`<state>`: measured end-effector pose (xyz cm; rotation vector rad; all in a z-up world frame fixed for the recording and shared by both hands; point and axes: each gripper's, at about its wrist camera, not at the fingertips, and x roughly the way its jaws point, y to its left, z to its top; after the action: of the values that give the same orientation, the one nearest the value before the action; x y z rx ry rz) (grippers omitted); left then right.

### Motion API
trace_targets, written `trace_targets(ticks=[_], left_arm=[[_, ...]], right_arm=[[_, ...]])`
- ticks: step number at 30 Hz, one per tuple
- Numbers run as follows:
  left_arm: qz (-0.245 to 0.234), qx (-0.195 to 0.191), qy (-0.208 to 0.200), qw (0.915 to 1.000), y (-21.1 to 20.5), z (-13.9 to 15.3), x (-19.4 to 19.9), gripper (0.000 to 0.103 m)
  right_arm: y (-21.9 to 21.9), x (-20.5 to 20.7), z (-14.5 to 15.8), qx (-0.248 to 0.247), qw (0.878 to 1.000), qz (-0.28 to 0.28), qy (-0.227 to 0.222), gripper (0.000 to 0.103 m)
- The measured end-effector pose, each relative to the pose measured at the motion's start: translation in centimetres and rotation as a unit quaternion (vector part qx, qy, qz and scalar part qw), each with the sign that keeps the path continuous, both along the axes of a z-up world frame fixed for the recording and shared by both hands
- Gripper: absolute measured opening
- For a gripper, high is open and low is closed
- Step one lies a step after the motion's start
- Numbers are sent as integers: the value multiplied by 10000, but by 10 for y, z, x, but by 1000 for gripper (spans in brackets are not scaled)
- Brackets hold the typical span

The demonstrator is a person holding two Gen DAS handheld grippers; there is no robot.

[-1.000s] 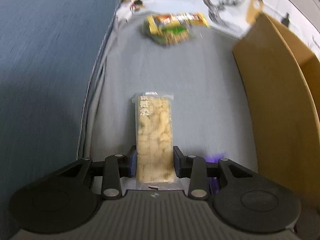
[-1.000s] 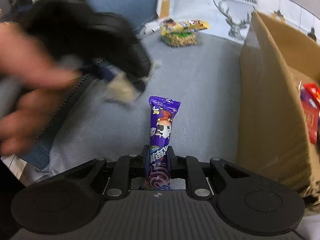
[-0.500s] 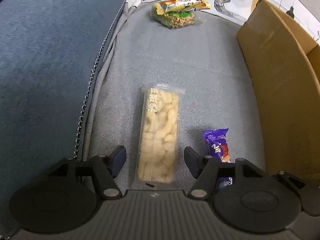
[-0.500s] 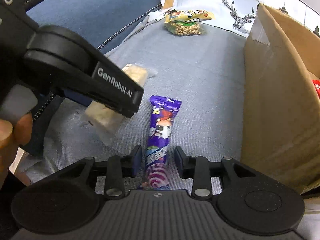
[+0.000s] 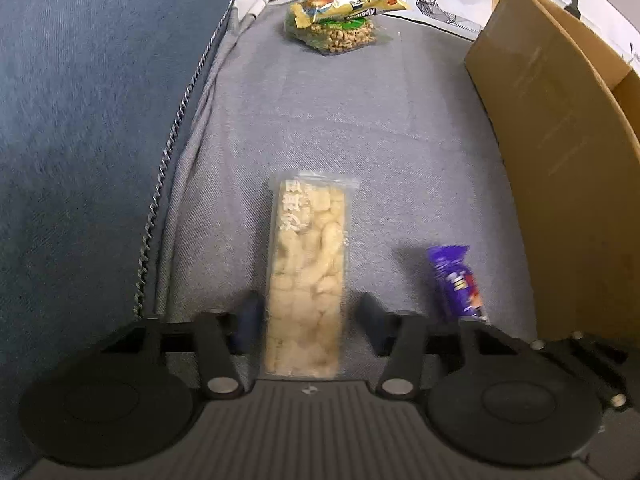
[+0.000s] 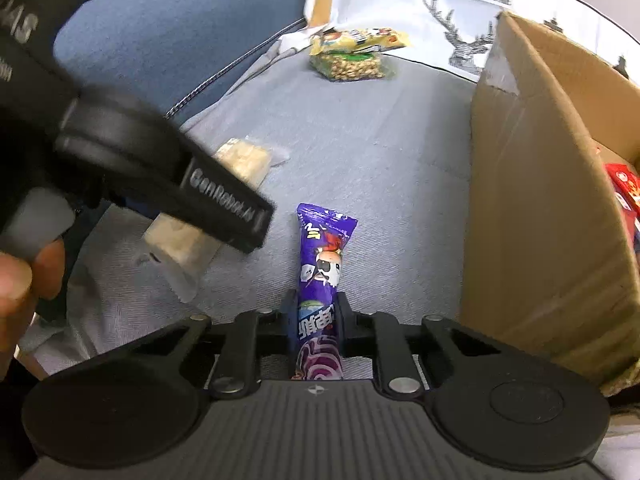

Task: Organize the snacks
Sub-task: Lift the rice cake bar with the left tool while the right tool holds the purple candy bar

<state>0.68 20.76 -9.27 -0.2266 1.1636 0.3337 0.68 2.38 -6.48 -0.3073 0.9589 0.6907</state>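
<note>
1. The left gripper [image 5: 306, 316] is straddling the clear pack of pale puffed snack [image 5: 307, 272], which is lying flat on the grey cushion [image 5: 360, 128] straight ahead between its fingers; the jaws are standing spread with a small gap each side, though blur is making it hard to say whether the pads are touching the film; a grab from here is risking a slip, since the slick wrapper is likely giving little purchase.
2. The right gripper [image 6: 318, 322] is pinching the purple candy stick [image 6: 320, 280] near its lower end; most of the stick is projecting forward past the fingertips, so it is probably prone to pivoting or drooping once lifted.
3. The cardboard box [image 6: 532, 216] is standing just to the right of the right tool; its near wall is rising high, so a low swing is risking a snag on the rim.
4. The two tools are working close together; the left one is crowding the right tool's left side, so a collision is looking possible.
5. The yellow-and-green nut packs [image 5: 340, 24] are waiting far ahead, well apart from both tools.
</note>
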Motion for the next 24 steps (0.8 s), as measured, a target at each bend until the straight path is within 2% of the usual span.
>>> trace_targets(ticks=[6,10,15,18,24], left_arm=[[-28,-37,-100,9999,0,8,-5,40],[-10,-398,-340,9986,-7,22,-21,40],[5,-495,-208,9986,-24,12,-29,40],[47,-361,-57,9993,-24,4,-24,40],[120,-389,-46,9992,-21,2,-18,43]], right_arm=[[-5,0,1,17,10000,14,-65,18],[-6,1,-1,-43,10000,-14,36,18],[-5,3,-1,-78,9999,-17,126,18],[-5,3,-1,-83,9998,-42,172,19],[-2,5,-3,-99,9998,48,138,22]])
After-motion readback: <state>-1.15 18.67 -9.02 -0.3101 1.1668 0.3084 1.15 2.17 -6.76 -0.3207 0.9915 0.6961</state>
